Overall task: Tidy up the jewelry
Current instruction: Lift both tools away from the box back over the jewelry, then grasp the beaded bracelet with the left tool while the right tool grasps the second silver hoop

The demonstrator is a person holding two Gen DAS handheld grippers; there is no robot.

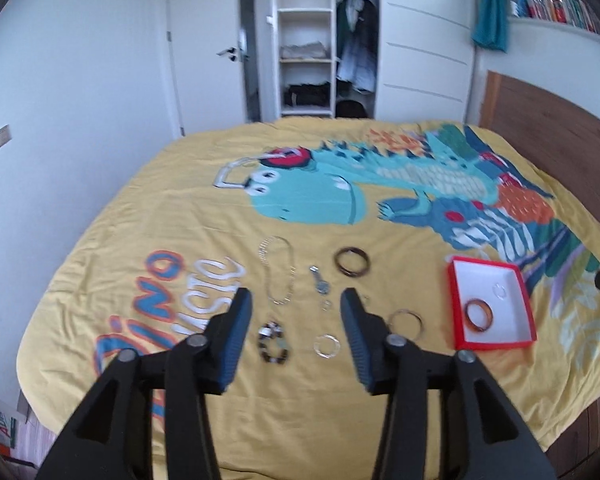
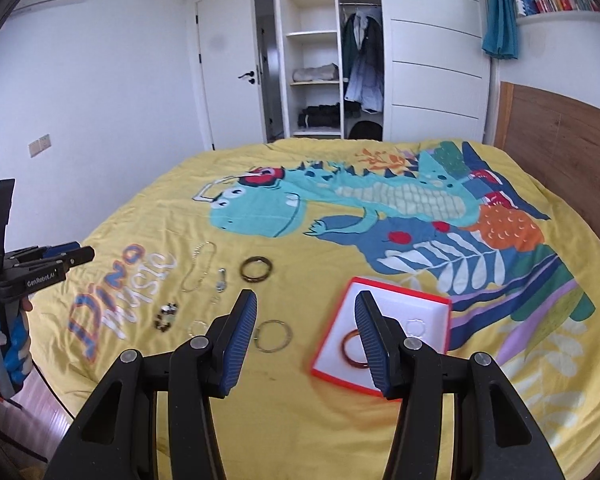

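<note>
A red-rimmed white box [image 1: 456, 300] [image 2: 432, 304] lies on the yellow bedspread and holds an amber bangle [image 1: 479, 316] [image 2: 350, 350] and a small clear ring [image 1: 501, 290]. Loose jewelry lies left of it: a dark bangle [image 1: 352, 262] [image 2: 256, 269], a chain necklace [image 1: 278, 276] [image 2: 199, 266], a beaded bracelet [image 1: 274, 342] [image 2: 166, 316], a silver hoop [image 1: 327, 346], a thin bangle [image 1: 406, 322] [image 2: 273, 336] and a small watch [image 1: 321, 280]. My left gripper [image 1: 296, 312] is open above the loose pieces. My right gripper [image 2: 306, 312] is open, empty, above the box's left edge.
The yellow dinosaur bedspread [image 1: 300, 200] covers the bed. A wooden headboard [image 1: 548, 120] stands at the right. An open wardrobe [image 1: 324, 40] and a door are beyond the bed. The left gripper's body [image 2: 28, 272] shows at the left edge of the right wrist view.
</note>
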